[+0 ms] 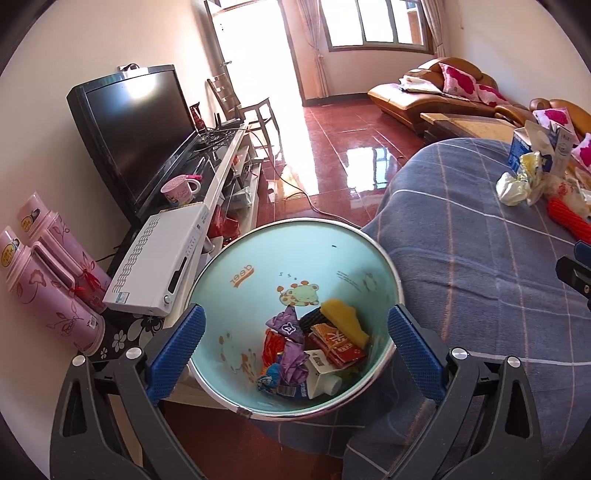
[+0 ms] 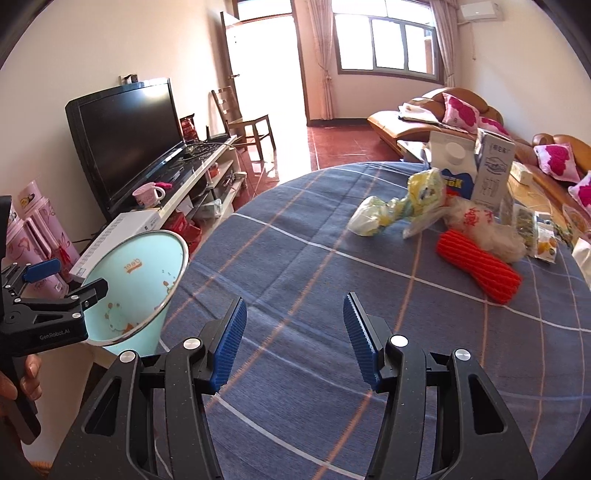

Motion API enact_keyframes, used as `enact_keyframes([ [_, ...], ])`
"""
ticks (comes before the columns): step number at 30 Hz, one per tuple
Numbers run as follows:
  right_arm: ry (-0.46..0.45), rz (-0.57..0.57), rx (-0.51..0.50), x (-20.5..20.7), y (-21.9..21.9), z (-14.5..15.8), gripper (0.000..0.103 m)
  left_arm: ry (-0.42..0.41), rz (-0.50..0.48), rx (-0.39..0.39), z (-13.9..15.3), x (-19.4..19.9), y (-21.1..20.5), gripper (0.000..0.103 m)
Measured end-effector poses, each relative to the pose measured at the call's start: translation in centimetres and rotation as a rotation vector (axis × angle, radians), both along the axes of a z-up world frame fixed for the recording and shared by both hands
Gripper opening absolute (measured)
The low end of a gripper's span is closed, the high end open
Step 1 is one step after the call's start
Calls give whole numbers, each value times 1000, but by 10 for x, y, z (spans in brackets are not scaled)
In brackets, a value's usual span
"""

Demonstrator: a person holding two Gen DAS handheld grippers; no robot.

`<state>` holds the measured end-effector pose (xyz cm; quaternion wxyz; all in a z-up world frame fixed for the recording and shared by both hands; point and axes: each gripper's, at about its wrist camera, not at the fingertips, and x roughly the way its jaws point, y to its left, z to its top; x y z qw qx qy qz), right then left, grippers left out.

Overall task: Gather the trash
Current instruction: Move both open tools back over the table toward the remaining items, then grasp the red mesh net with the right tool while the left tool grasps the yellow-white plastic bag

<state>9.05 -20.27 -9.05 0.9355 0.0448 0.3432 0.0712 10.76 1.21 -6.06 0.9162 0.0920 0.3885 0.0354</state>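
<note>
right gripper point(image 2: 291, 343) – jaws apart, empty | red roll point(image 2: 478, 267) ahead-right, long axis slanting near-right | left gripper point(image 1: 295, 354) spread – nearer bin point(image 1: 236, 258)

Daylight floods both my views from the window point(image 1: 376, 22) and the open doorway point(image 1: 255, 48) at the far end, and both blow out to pure white with no detail behind them. The glossy red floor point(image 1: 343, 158) throws that light back as a broad glare patch, and the television screen point(image 1: 136, 122) carries a softer white reflection. The blue checked tablecloth point(image 2: 332, 280) is evenly lit, with only faint shadows under the litter. Everything looks sharp, with no motion blur. The fisheye bends walls and table edge strongly outward, and the corners fall to black.
</note>
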Motion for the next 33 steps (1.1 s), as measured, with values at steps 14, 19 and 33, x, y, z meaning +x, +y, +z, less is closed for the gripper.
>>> enact_keyframes([
  [14, 32, -172, -15, -36, -92, -17, 55, 12, -151, -11, -3, -18, -73, 97],
  [19, 57, -243, -17, -35, -138, -20, 55, 45, -225, -13, -13, -17, -103, 97],
  [33, 143, -90, -165, 59, -167, -30, 55, 67, -323, 15, -18, 27, -144, 97],
])
